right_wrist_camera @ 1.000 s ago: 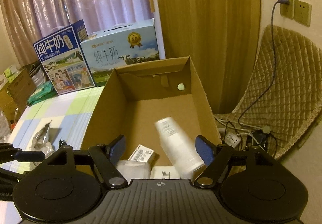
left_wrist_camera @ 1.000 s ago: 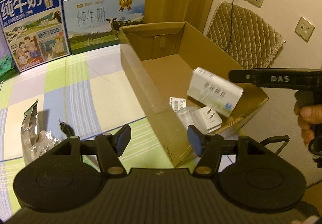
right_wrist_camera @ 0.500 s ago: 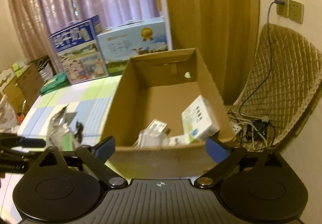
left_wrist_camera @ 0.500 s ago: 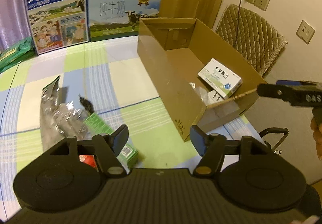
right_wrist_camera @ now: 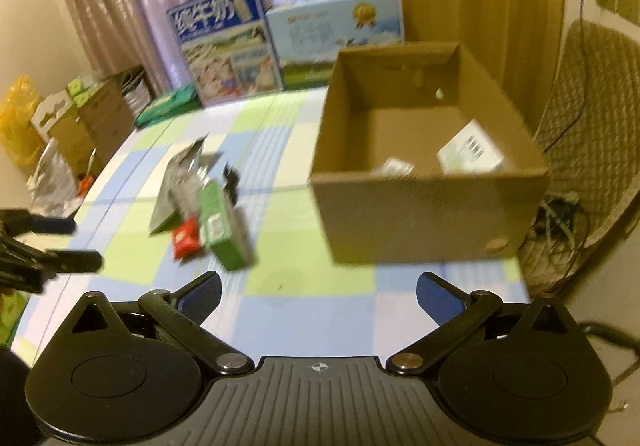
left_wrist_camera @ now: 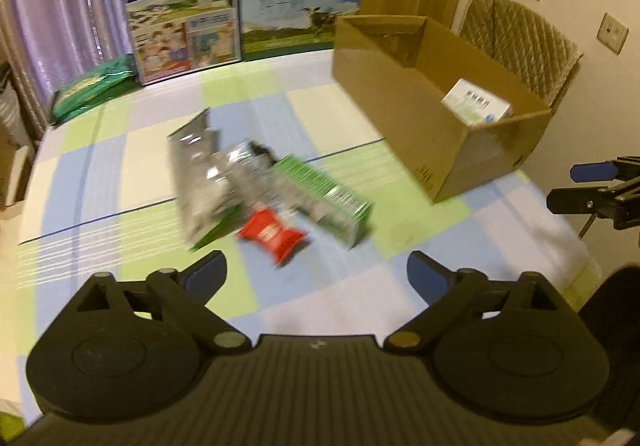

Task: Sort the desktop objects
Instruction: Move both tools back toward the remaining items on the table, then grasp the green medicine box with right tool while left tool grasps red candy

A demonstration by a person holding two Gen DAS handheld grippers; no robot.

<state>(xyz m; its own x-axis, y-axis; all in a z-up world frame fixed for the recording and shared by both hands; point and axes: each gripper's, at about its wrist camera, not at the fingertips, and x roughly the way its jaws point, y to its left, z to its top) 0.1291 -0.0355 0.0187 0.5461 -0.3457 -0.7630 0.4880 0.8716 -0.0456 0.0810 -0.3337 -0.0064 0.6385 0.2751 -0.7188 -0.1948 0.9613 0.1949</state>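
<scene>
Left gripper (left_wrist_camera: 316, 272): jaws apart, nothing held, hung above the near edge of the bench (left_wrist_camera: 328, 298). A small heap is noted ahead of it and a little to its left: a silver foil packet (left_wrist_camera: 196, 161), a red sachet (left_wrist_camera: 274, 236) and a green carton (left_wrist_camera: 324, 195). All three are blurred. The red sachet lies nearest the left jaws, just in front of the gap. The green carton is touching or just beside it, on its right.

Green carton: lies flat. In the left wrist view its long axis is seen to run on a slant, from far-left to near-right, with the near end pointed toward the brown cardboard box (left_wrist_camera: 436, 133). A grasp across its narrow width is judged to call for a turn of the wrist.

Right gripper (right_wrist_camera: 318, 300): jaws likewise apart and empty. From here the heap lies ahead to the left, the cardboard box ahead to the right. A white box (right_wrist_camera: 470, 153) is seen inside already, with other small items too blurred to tell.

The left gripper is judged the nearer to the heap.
</scene>
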